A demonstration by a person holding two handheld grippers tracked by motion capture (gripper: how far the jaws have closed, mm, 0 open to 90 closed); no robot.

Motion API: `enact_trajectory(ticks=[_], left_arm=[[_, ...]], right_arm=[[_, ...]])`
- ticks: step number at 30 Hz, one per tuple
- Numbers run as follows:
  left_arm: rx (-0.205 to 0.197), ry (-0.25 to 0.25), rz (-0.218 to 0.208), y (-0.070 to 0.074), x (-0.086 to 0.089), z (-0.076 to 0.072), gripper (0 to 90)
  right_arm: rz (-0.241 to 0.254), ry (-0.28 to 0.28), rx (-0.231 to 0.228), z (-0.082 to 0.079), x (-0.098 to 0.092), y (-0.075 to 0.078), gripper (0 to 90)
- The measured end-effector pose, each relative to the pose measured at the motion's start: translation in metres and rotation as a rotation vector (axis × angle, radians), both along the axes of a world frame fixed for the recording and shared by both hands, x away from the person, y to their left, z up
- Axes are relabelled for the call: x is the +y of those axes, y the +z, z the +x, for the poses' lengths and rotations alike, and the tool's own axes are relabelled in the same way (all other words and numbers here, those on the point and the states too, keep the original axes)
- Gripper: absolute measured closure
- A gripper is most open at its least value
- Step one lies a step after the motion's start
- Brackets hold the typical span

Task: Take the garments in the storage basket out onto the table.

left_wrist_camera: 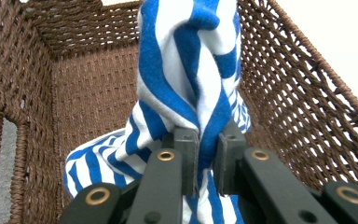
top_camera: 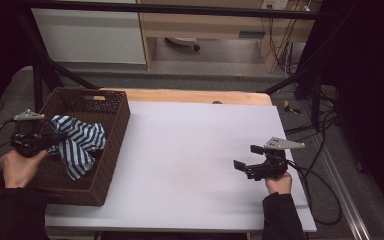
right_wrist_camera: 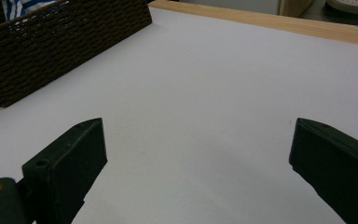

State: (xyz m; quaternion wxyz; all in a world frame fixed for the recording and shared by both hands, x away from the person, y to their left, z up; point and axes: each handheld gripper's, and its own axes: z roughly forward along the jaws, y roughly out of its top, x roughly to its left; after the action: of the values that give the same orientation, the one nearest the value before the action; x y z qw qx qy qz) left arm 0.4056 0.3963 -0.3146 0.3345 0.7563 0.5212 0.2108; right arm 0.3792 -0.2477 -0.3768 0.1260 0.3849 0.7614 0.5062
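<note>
**Left tongs clamped on striped cloth over the basket**

High view: The left tongs [top_camera: 55, 137] sit at the near left edge of the brown wicker basket [top_camera: 111, 150], held by the left hand [top_camera: 19, 167]. Their tips are closed on a blue-and-white striped cloth [top_camera: 80, 142]. The cloth is bunched at the grip and spreads rightward and downward inside the basket, its lower end draped toward the basket's floor. The basket stands on the left end of the white tabletop [top_camera: 190, 150], partly over its left edge. The right tongs [top_camera: 247, 157] rest low over the right part of the tabletop, well apart from the basket, in the right hand [top_camera: 278, 182]; their jaws stand apart with nothing between them. A cable trails from each of the tongs.

Left gripper view: The two black jaws are pressed together on a twisted fold of the cloth [left_wrist_camera: 186, 70], which rises above the tips and also hangs below them. The woven walls of the basket [left_wrist_camera: 88, 88] enclose the cloth on three sides.

Right gripper view: The right tongs [right_wrist_camera: 198, 154] are wide apart over bare tabletop [right_wrist_camera: 214, 84]. The basket [right_wrist_camera: 60, 42] lies at the upper left, with a scrap of the cloth [right_wrist_camera: 25, 7] showing above its rim.
</note>
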Motion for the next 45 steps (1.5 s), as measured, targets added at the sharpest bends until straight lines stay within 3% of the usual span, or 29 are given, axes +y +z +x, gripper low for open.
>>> enact_trajectory(ticks=[16, 45], left_arm=[[0.008, -0.028, -0.004, 0.016, 0.002, -0.005, 81.8], [-0.021, -0.082, 0.007, 0.052, -0.004, -0.012, 81.9]], right_arm=[[0.001, 0.002, -0.002, 0.0, 0.0, 0.0, 4.4], [-0.001, 0.005, -0.004, 0.0, 0.0, 0.001, 4.4]])
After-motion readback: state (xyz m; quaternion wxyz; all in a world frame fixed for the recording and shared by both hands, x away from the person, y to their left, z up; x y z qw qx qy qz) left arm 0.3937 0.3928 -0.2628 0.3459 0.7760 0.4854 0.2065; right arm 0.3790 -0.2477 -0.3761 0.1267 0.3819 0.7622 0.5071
